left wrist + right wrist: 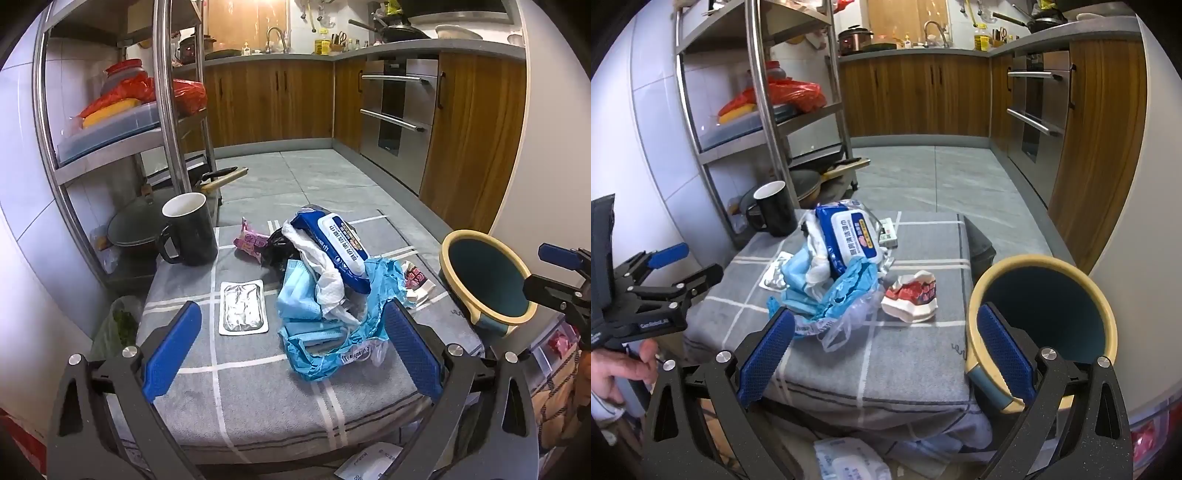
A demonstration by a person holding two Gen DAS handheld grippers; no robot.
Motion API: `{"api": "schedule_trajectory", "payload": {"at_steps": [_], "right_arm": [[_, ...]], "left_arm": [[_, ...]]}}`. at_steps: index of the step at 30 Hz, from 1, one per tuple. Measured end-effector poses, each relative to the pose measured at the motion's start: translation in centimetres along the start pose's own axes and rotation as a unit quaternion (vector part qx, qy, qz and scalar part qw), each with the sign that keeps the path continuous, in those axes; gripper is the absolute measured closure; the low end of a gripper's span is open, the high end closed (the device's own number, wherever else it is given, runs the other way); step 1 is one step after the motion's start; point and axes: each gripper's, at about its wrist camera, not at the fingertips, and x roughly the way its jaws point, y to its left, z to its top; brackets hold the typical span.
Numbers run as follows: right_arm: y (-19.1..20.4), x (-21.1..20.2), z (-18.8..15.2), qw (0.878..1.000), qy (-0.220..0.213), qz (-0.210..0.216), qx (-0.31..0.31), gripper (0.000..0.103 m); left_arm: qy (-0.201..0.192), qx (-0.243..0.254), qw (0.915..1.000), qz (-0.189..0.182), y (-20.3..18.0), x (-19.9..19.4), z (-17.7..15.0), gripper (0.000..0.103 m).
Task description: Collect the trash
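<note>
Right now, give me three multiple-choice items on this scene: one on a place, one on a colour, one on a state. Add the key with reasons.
1. Where does the black mug stand?
A. At the far left corner of the grey checked cloth
B. Inside the bin
C. On the metal shelf

2. What colour is the rim of the bin?
A. Red
B. Pale yellow
C. Green

3. How do the jaws of the left gripper and the right gripper stand?
A. Both shut on trash
B. Left shut, right open
C. Both open, holding nothing

Key:
1 A, the mug sits on the cloth's far left corner, beside the shelf frame.
2 B, a pale yellow rim rings the teal inside.
3 C, each pair of blue pads stands wide apart with nothing pressed between them.
</note>
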Motion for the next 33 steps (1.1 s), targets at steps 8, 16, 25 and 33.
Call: {"api": "schedule_trajectory", "payload": {"at_steps": [8,16,25,33], "right_arm": [[0.12,0.07,-0.03,1.0,0.001,0.001,0.0,0.005],[0.27,0.05,-0.08,1.0,0.001,0.002,0.001,0.005],[0.21,0.07,-0.06,1.0,0.001,0.003,0.001,0.005],[0.2,0.08,-0.05,1.0,0.001,0.003,0.001,0.005]], "left_arm": [[-0.001,-0.002,1.0,0.001,0.1,-0.09,0.05,0.006],[-0.001,-0.002,1.0,0.0,0.14,-0.1,0.01,0.006],[-0.001,-0.002,1.0,0.0,0.18,-0.12,-0.04,0.006],[0.0,-0.003,1.0,0.0,0.32,-0.14,-0.13,0.006]]}}
